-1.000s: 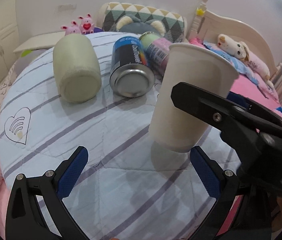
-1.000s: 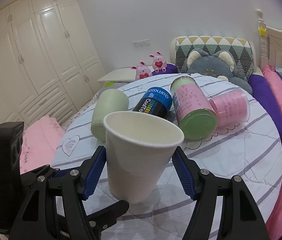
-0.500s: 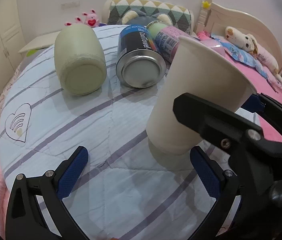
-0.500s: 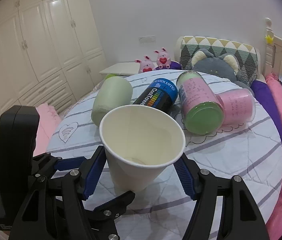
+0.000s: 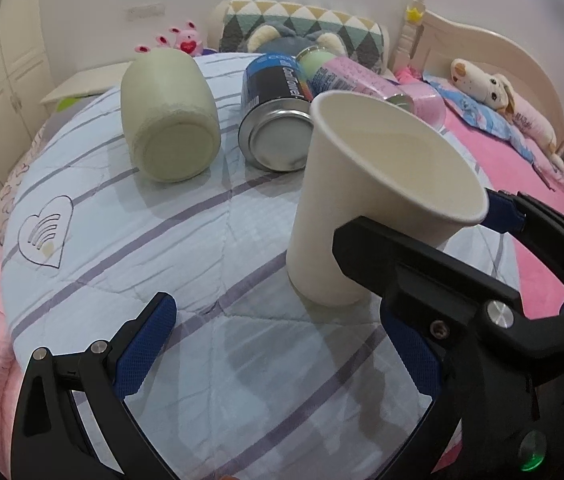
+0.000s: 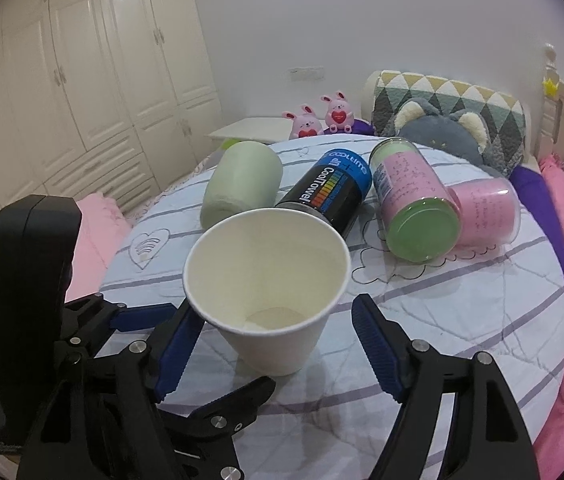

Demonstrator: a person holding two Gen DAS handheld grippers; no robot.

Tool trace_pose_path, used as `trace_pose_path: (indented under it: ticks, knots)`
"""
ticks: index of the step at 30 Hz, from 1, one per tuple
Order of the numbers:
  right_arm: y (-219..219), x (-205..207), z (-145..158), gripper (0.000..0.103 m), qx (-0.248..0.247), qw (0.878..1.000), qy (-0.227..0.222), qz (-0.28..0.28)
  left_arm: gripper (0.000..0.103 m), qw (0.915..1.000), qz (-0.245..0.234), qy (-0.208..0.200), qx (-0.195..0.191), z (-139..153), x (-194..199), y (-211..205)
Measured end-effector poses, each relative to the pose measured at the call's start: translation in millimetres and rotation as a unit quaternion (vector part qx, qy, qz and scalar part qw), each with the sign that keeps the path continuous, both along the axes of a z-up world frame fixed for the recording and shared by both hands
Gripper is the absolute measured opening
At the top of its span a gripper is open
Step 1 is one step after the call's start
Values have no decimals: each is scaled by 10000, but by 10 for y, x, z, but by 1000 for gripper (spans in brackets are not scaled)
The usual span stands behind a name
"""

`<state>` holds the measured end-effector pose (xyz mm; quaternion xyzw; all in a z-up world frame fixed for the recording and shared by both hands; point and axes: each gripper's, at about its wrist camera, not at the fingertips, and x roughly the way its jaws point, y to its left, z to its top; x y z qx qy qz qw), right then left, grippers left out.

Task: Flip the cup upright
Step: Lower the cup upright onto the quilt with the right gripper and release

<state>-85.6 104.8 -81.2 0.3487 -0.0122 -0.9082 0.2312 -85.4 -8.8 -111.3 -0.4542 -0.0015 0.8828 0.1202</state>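
The paper cup (image 6: 268,280) stands upright, mouth up, on the striped quilt (image 6: 461,320), just in front of the black-and-blue can (image 6: 329,188) lying on its side. The right gripper (image 6: 278,336) straddles the cup, jaws wide, pads clear of its wall. The left gripper (image 5: 282,352) is spread wide too, holding nothing, on the near side of the cup from the can.

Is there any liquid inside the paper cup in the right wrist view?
No: the paper cup stands mouth-up on the quilt, and its bare, dry bottom shows.
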Motion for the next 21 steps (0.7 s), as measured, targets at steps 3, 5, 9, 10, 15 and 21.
trace_pose_path:
  ticks: [3,5,9,10,15,21]
  knots:
    - [10,38,20,79,-54,10000,33,16,103,10000,-10,45,-4,30,35,5]
    - [16,58,33,79,-102,9999,38,27,103,10000,-17,85,-24,60,59,15]
    - [21,115,73,79,-90,9999,93,30,103,9999,-30,149,-35,98,108,11]
    - [22,133,86,79,-80,9999,111,25,103,9999,-42,163,-37,112,126,16]
    - [29,212,148,80,-72,9998,204,-6,103,9995,-56,295,-48,210,207,57]
    - [66,338,265,82,-105,9992,379,-34,103,9987,-100,490,-23,364,349,89]
